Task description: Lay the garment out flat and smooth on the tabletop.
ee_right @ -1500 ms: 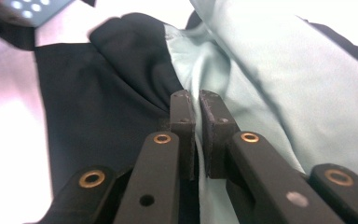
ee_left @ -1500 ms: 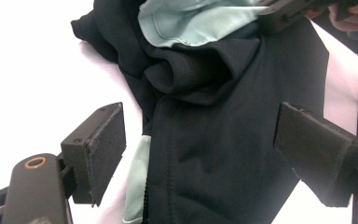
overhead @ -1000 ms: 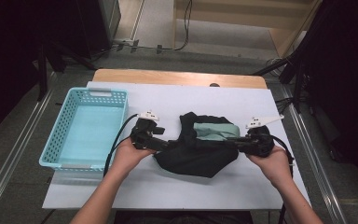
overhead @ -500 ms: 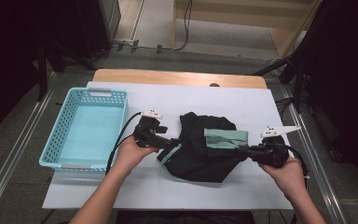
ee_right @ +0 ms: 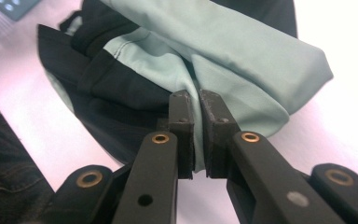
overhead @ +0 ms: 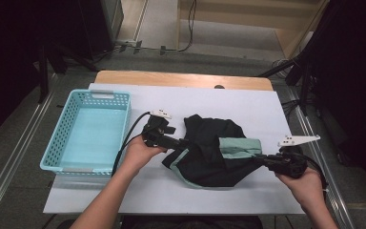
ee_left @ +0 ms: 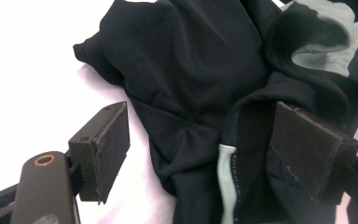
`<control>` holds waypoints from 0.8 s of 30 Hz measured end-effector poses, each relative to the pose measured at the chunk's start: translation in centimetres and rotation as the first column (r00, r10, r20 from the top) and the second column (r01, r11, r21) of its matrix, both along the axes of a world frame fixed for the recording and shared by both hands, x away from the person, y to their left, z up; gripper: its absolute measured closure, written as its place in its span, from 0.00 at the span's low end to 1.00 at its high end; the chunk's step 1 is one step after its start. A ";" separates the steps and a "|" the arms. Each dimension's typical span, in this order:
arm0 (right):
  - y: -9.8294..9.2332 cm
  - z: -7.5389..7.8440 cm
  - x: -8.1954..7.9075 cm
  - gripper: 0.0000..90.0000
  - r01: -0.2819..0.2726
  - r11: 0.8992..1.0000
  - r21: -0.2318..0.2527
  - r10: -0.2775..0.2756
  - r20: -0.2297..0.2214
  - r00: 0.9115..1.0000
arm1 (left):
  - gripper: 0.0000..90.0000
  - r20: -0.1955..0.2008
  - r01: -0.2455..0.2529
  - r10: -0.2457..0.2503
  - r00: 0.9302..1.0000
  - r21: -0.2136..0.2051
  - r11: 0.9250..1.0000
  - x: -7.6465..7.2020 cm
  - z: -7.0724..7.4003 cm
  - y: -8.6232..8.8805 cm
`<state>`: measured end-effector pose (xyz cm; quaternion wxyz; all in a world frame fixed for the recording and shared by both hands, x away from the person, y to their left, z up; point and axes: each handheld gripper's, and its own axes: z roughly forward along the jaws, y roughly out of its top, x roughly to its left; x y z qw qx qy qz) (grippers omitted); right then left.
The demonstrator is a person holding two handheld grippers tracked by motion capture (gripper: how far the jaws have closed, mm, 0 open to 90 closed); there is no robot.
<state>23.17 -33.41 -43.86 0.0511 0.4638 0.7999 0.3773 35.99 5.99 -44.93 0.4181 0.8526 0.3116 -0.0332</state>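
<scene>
At the far left of the surface (overhead: 248, 102) stood a light blue basket (overhead: 59, 149), well apart from the work. Next came my left tongs (overhead: 183, 143), jaws spread wide with nothing pinched; in the left gripper view the pads (ee_left: 113, 149) straddled the near edge of the garment, the right-hand pad lying over black folds without pressing on them. The garment (overhead: 205, 157), black with pale green panels and trim, lay crumpled near the middle of the surface, between my two hands. It read as light, thin and wholly limp: it would sag, fold and bunch wherever it was not supported, and the smooth weave looked inclined to slip from a shallow bite. At the right, my right tongs (overhead: 262, 159) were pressed together on a gathered fold of the pale green panel (ee_right: 242, 51), the fabric puckering where it entered the pads. I judged that hold sound but narrow. For the left side, the soundest purchase appeared to be the hem marked by the pale green trim strip (ee_left: 227, 182), since a seamed, doubled edge gives the pads more to bite on than a single loose layer, and a hold there, opposite the right one, would let the cloth be drawn flat.
</scene>
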 end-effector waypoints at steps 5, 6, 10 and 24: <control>-0.8 -0.4 -0.2 0.84 0.019 1.000 -0.002 -0.019 -0.009 1.000 | 0.23 -0.002 0.001 -0.001 1.000 0.004 1.000 0.4 -0.2 -0.4; -1.1 -0.3 -0.4 0.78 0.033 0.999 0.008 -0.033 0.002 0.999 | 0.23 -0.003 0.000 0.000 1.000 0.002 1.000 0.5 -0.2 -0.4; -1.6 0.6 -0.7 0.67 0.053 0.998 0.044 -0.056 0.056 0.997 | 0.23 -0.003 -0.002 0.002 1.000 0.000 1.000 0.6 -0.3 -0.5; -0.7 -0.6 1.9 0.41 0.076 0.997 0.025 -0.078 0.089 0.993 | 0.23 -0.003 -0.003 0.003 1.000 0.029 1.000 -0.1 -0.3 -0.4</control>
